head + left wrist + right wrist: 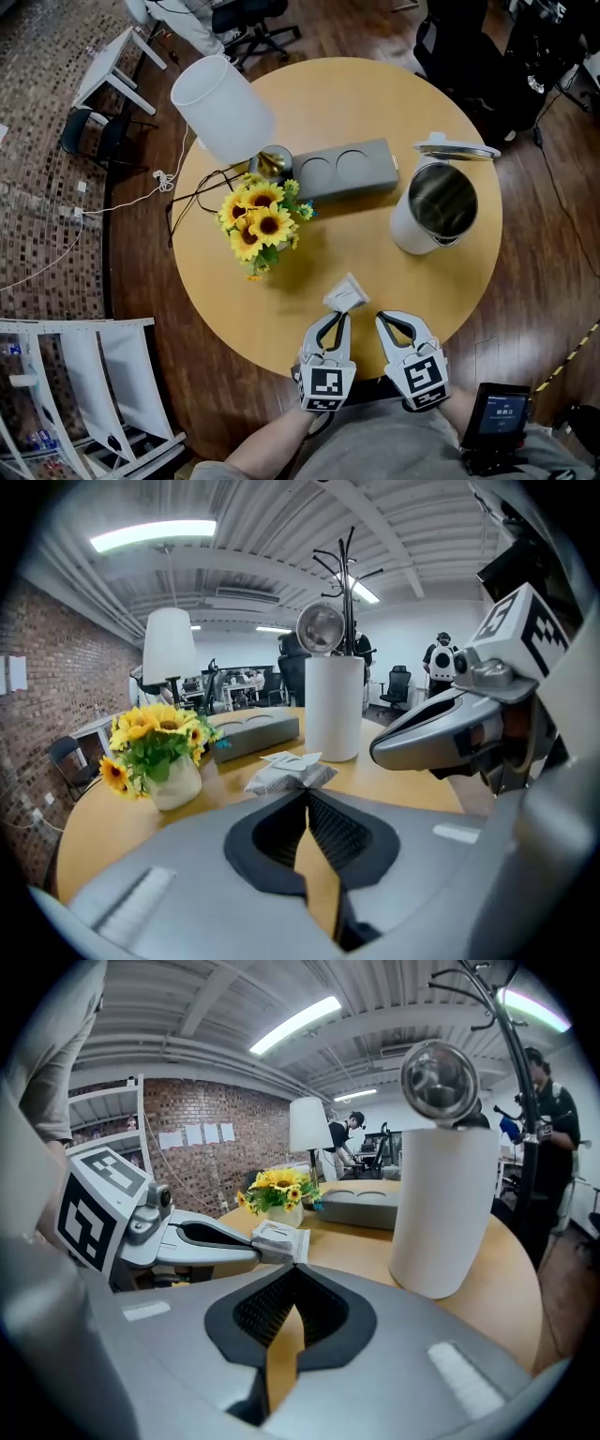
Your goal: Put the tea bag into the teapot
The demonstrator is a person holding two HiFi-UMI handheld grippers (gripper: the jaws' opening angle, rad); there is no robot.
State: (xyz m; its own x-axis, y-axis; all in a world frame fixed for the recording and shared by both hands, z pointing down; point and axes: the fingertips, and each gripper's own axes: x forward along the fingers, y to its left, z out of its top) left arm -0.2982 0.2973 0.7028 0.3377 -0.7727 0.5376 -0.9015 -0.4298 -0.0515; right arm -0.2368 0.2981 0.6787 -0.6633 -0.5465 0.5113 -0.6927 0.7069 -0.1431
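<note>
White and papery, the tea bag [347, 294] is at about six o'clock on the round tabletop [375, 103], near the edge closest to the person. It is pinched by one end at the tips of the left hand-held gripper [341, 315]. That gripper's jaws are drawn almost fully together, with only the thin sachet between them. The sachet looks lifted just clear of the wood, though the wide-angle views leave that uncertain. The right hand-held gripper [382, 319] hangs just beside it at three o'clock, its jaws brought together on nothing. The teapot [405, 230] (a white body with a steel inside) stands well apart, between one and two o'clock from the tea bag. Its mouth is uncovered and its lid [457, 148] is tipped back on the twelve o'clock side.

The step in hand, as I judge it, is the pick-up: the grasp is made and the carry is not yet done. The next move calls for taking the tea bag up and across until it is over the open mouth, high enough to clear the rim, and only then parting the jaws. The hold is on an edge, so the sachet may swing or slip on the way.
</note>
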